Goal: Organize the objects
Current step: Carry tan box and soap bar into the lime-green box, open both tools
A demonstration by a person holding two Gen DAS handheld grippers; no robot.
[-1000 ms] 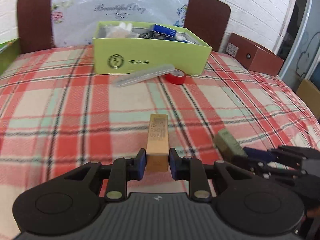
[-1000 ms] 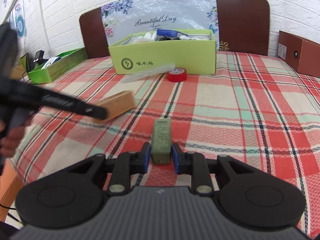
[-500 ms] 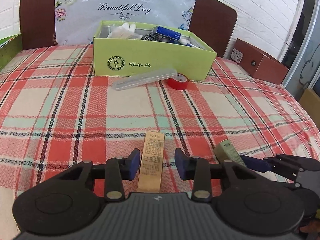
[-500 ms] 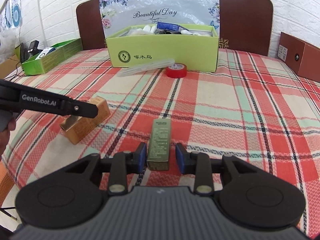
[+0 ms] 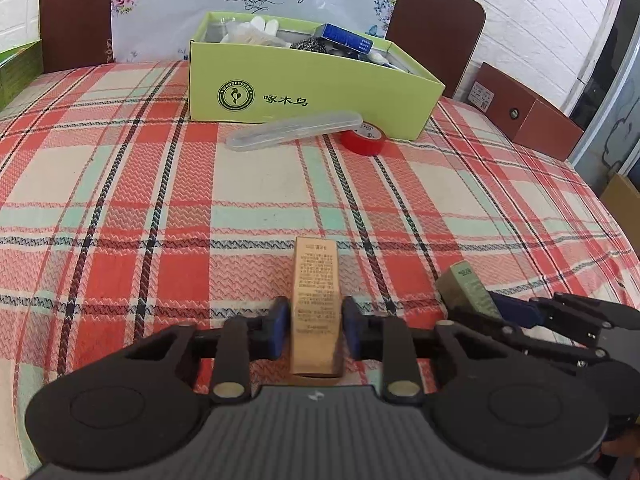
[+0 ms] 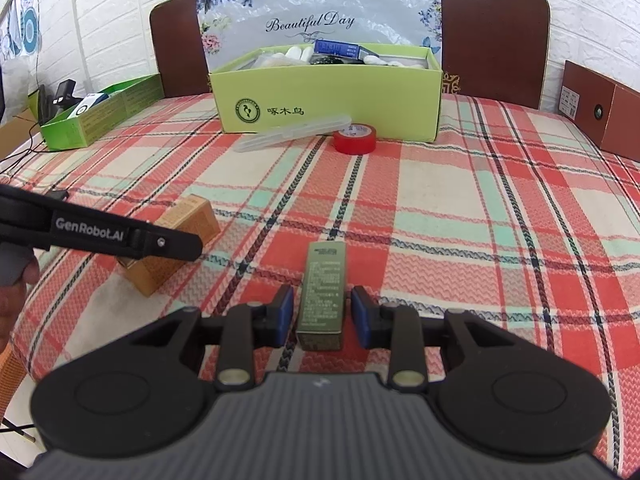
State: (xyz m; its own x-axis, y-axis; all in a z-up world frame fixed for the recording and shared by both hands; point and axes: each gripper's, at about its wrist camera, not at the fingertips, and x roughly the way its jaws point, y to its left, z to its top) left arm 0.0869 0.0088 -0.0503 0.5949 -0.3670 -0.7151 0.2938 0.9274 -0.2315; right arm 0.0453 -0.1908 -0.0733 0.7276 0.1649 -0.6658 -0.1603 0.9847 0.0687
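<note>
Tan carton (image 5: 316, 304) lies lengthwise between the closing left claw (image 5: 314, 326).

Both grippers, left gripper (image 5: 313, 326) and right gripper (image 6: 321, 316), are matte black plastic with blue pads on the fingers (image 6: 283, 312), round silver pins, ribbed grey bodies, and "GenRobot.AI" in white lettering.
</note>
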